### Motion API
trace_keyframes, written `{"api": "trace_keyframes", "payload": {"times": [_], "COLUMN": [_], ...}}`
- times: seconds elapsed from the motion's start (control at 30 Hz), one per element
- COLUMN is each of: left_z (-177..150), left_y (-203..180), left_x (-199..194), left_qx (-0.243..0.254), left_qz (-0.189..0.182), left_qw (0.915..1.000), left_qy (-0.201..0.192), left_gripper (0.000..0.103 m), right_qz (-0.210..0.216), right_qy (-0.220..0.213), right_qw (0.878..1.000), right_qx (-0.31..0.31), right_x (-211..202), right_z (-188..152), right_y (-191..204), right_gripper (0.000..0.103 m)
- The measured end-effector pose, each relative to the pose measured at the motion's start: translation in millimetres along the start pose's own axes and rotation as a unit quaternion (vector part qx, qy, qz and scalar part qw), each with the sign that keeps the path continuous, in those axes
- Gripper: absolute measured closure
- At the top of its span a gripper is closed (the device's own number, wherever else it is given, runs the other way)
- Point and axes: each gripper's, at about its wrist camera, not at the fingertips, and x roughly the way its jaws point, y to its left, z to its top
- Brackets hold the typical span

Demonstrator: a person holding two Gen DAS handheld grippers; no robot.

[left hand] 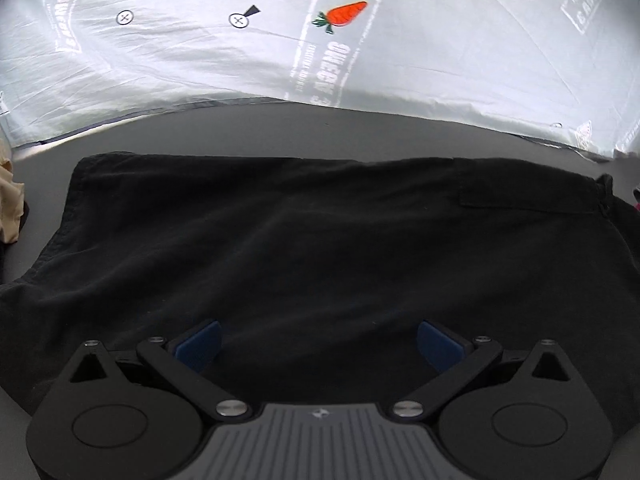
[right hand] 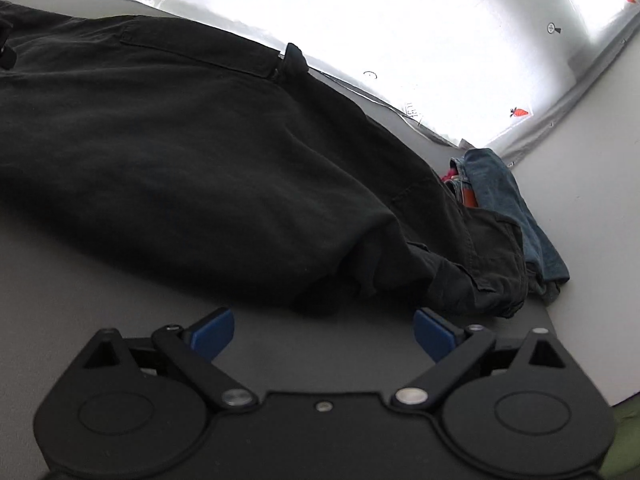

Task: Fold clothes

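Observation:
A black garment (left hand: 304, 240) lies spread flat on the grey table (left hand: 320, 132), with a pocket flap at its far right. My left gripper (left hand: 319, 344) is open and empty, its blue pads (left hand: 199, 343) just above the garment's near part. In the right wrist view the same black garment (right hand: 192, 160) fills the left and middle, its bunched end (right hand: 472, 272) at the right. My right gripper (right hand: 323, 334) is open and empty over bare table (right hand: 80, 280), just short of the garment's near edge.
A white carrot-print sheet (left hand: 340, 40) hangs behind the table's far edge. A beige cloth (left hand: 10, 208) lies at the left. Folded blue jeans (right hand: 508, 200) with something red beside them lie at the table's right end, next to a pale wall (right hand: 592, 160).

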Motion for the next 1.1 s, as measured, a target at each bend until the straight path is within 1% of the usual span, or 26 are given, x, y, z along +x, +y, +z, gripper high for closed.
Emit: {"api": "trace_keyframes", "payload": {"times": [0.07, 0.13, 0.17, 0.23, 0.27, 0.3, 0.37, 0.4, 0.43, 0.5, 0.53, 0.57, 0.6, 0.67, 0.7, 0.73, 0.8, 0.87, 0.93, 1.0, 1.07, 1.1], "left_z": [-8, -11, -13, -19, -23, -28, -42, -48, -54, -59, -61, -61, -62, -62, -60, -58, -47, -35, -25, -14, -3, 2], "left_y": [-22, -39, -48, -65, -76, -88, -115, -125, -137, -149, -155, -159, -164, -169, -169, -166, -159, -153, -149, -146, -143, -139], "left_x": [-1, -9, -16, -27, -32, -36, -40, -39, -39, -38, -37, -36, -32, -25, -22, -20, -19, -17, -19, -21, -23, -22], "left_qx": [0.028, 0.046, 0.056, 0.091, 0.126, 0.161, 0.261, 0.299, 0.337, 0.378, 0.393, 0.402, 0.415, 0.433, 0.437, 0.436, 0.417, 0.395, 0.382, 0.365, 0.341, 0.324], "left_qz": [-0.006, -0.021, -0.038, -0.074, -0.090, -0.097, -0.102, -0.103, -0.102, -0.103, -0.098, -0.088, -0.072, -0.046, -0.039, -0.040, -0.047, -0.062, -0.071, -0.075, -0.086, -0.091], "left_qw": [0.9995, 0.9987, 0.9977, 0.9931, 0.9880, 0.9822, 0.9596, 0.9483, 0.9353, 0.9194, 0.9133, 0.9095, 0.9043, 0.8956, 0.8930, 0.8924, 0.9003, 0.9102, 0.9154, 0.9212, 0.9302, 0.9363], "left_qy": [0.011, 0.009, 0.006, 0.000, -0.006, -0.013, -0.028, -0.031, -0.032, -0.037, -0.047, -0.056, -0.069, -0.091, -0.101, -0.109, -0.117, -0.107, -0.105, -0.113, -0.105, -0.101], "left_gripper": [0.000, 0.000, 0.000, 0.000, 0.000, 0.000, 0.000, 0.000, 0.000, 0.000, 0.000, 0.000, 0.000, 0.000, 0.000, 0.000, 0.000, 0.000, 0.000, 0.000, 0.000, 0.000], "right_qz": [0.001, -0.004, -0.007, -0.004, -0.001, 0.001, 0.006, 0.010, 0.017, 0.032, 0.038, 0.039, 0.040, 0.038, 0.037, 0.038, 0.043, 0.058, 0.070, 0.075, 0.065, 0.062], "right_qy": [-0.020, -0.043, -0.053, -0.067, -0.072, -0.077, -0.088, -0.093, -0.096, -0.092, -0.089, -0.087, -0.087, -0.086, -0.084, -0.081, -0.073, -0.058, -0.048, -0.044, -0.041, -0.041], "right_qw": [0.999, 0.997, 0.996, 0.996, 0.996, 0.996, 0.996, 0.996, 0.995, 0.994, 0.993, 0.993, 0.993, 0.993, 0.993, 0.992, 0.991, 0.988, 0.985, 0.986, 0.990, 0.992], "right_qx": [-0.025, -0.057, -0.068, -0.059, -0.050, -0.039, -0.015, 0.000, 0.019, 0.058, 0.069, 0.073, 0.074, 0.075, 0.079, 0.085, 0.100, 0.129, 0.148, 0.143, 0.117, 0.103], "right_x": [6, 11, 15, 20, 22, 25, 31, 34, 38, 45, 47, 49, 50, 50, 50, 50, 49, 48, 43, 37, 35, 34], "right_z": [-6, -10, -9, -4, -2, 3, 15, 22, 28, 41, 45, 47, 48, 47, 45, 43, 38, 32, 26, 20, 17, 17], "right_y": [1, 4, 5, 0, -3, -7, -18, -24, -30, -42, -45, -46, -46, -45, -45, -46, -48, -55, -59, -56, -44, -37], "right_gripper": [0.004, 0.004, 0.004, 0.004, 0.004, 0.004, 0.004, 0.004, 0.003, 0.003, 0.003, 0.003, 0.003, 0.002, 0.002, 0.002, 0.002, 0.002, 0.002, 0.002, 0.002, 0.002]}}
